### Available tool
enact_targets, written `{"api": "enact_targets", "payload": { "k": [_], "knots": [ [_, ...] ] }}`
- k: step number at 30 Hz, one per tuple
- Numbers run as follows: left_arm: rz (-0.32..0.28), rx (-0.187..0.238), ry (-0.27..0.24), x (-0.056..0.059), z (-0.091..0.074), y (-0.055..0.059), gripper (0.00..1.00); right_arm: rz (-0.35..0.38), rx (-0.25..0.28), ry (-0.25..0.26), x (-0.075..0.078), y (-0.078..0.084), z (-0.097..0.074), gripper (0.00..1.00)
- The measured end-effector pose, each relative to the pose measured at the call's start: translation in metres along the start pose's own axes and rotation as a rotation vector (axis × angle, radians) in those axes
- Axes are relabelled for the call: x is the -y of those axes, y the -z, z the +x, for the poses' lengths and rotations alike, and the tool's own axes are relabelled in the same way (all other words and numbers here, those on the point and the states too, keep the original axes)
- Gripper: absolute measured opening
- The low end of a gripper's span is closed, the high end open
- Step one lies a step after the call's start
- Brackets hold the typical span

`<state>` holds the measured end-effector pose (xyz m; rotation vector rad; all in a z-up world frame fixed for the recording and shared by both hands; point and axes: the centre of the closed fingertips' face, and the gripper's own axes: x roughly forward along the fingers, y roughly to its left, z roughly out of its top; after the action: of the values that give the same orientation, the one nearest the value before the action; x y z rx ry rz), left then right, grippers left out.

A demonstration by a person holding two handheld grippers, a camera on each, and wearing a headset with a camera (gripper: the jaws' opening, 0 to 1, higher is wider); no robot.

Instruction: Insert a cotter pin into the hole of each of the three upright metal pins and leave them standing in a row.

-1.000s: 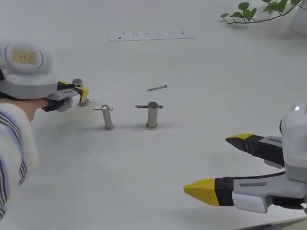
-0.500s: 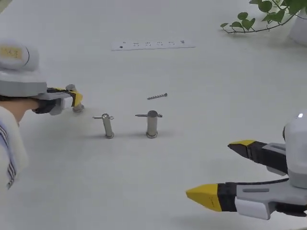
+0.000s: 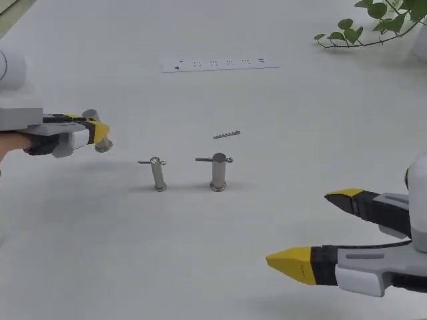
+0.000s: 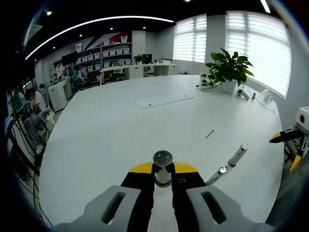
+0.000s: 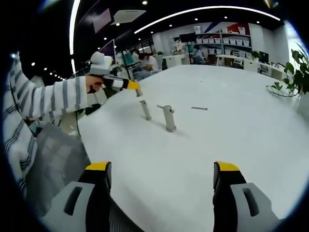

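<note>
Two upright metal pins stand side by side mid-table, each with a cotter pin through its head. They also stand in the right gripper view. A third metal pin sits upright between the jaws of my left gripper, which is shut on it. In the head view this left gripper is left of the row. A loose cotter pin lies behind the row. My right gripper hovers open at the near right, holding nothing.
A white power strip lies at the far side of the table. A potted plant trails at the far right corner. A striped sleeve reaches in behind the left gripper. Bare white tabletop spreads between the row and my right gripper.
My left gripper has drawn leftward with the third pin, widening the gap to the two standing pins. The right gripper has stayed about where it was, still open.
</note>
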<state>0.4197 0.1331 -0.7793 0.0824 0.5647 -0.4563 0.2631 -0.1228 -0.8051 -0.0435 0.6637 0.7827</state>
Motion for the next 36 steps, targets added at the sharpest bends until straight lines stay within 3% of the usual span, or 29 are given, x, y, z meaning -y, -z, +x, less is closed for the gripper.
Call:
{"api": "enact_targets", "payload": {
  "k": [10,18,23,27,30,36],
  "knots": [
    [0.048,-0.005,0.047,0.022,-0.035,0.009,0.11,0.005,-0.001,-0.001,0.000,0.003,0.000,0.87],
    [0.083,0.001,0.106,0.042,-0.046,0.020,0.11,0.018,0.006,-0.005,-0.001,0.003,0.000,0.87],
    [0.097,0.003,0.170,0.065,-0.051,0.026,0.11,0.017,0.005,0.000,-0.001,0.005,-0.001,0.87],
    [0.141,0.003,0.220,0.085,-0.052,0.028,0.11,0.012,0.000,0.004,-0.001,0.006,-0.002,0.87],
    [0.181,-0.006,0.269,0.103,-0.050,0.030,0.11,0.010,-0.004,0.006,0.000,0.006,-0.002,0.87],
    [0.195,-0.018,0.334,0.127,-0.043,0.035,0.11,0.009,-0.006,0.008,-0.001,0.006,-0.002,0.87]
  ]
}}
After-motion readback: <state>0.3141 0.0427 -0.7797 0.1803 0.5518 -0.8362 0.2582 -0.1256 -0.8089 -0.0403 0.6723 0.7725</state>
